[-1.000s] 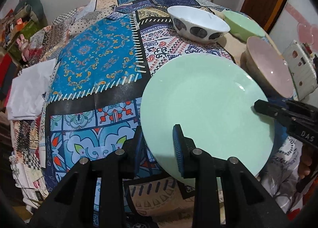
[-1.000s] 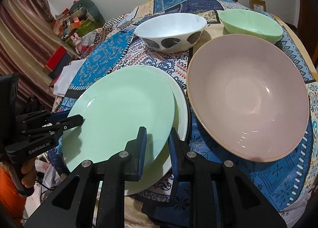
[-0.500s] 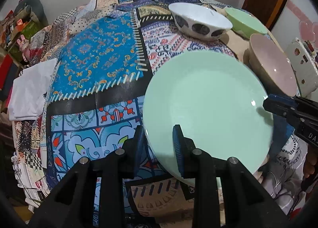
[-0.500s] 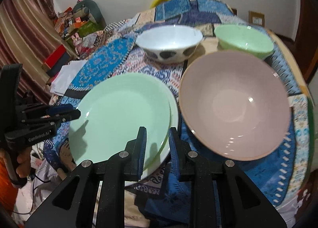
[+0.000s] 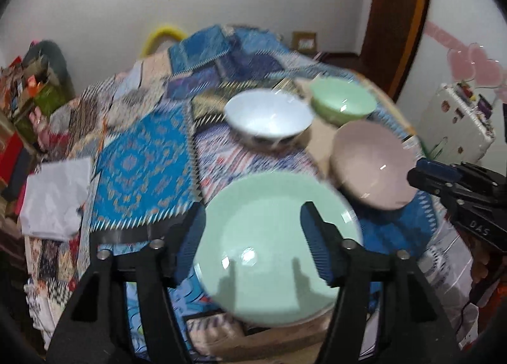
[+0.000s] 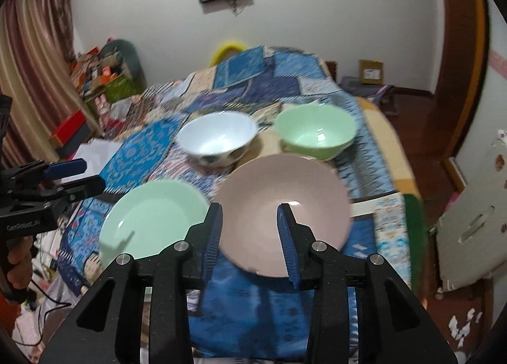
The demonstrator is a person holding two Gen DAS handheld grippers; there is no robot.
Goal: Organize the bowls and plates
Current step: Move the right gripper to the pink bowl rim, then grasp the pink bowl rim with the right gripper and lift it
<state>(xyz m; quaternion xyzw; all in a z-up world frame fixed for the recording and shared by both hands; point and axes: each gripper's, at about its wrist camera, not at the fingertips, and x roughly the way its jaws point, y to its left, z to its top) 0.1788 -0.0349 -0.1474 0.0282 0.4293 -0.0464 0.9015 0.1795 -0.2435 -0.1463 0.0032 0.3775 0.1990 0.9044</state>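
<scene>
- The left gripper (image 5: 253,237) hangs above the green plate (image 5: 275,224), jaws opening, nothing between them; a second ago they pinched its rim.
- The plate lies at the near tabletop (image 6: 374,154) edge.
- Bare patterned cloth (image 5: 142,170) spreads leftward.
- The right gripper (image 6: 250,234), jaws opening and empty, has lifted above the pink bowl (image 6: 285,205).

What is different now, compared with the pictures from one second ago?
Both grippers have let go of the green plate and lifted away from it. The left gripper and the right gripper are opening, with nothing between their pads. The plate now lies on the table. The pink bowl, white bowl and green bowl stayed in place.
</scene>
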